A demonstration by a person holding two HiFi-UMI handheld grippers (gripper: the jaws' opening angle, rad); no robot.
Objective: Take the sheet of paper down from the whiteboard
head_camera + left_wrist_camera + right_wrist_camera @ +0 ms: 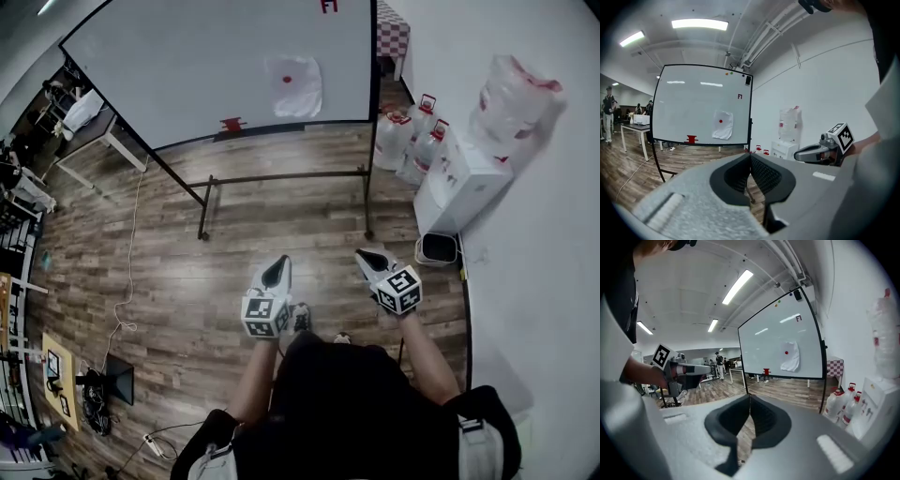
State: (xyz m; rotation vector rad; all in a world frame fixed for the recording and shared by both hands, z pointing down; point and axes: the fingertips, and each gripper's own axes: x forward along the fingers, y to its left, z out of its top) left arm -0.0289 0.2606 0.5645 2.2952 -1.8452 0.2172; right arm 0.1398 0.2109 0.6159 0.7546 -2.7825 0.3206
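A white sheet of paper hangs on the whiteboard, pinned by a red round magnet. The same sheet shows far ahead in the left gripper view, and the sheet also in the right gripper view. Both grippers are held low, well short of the board. My left gripper is shut with nothing between its jaws. My right gripper is shut and empty too. Each gripper shows in the other's view: the right gripper and the left gripper.
A red eraser sits on the board's tray. The board stands on a black frame over wood floor. Water jugs and a white dispenser line the right wall. A table stands left; cables trail on the floor.
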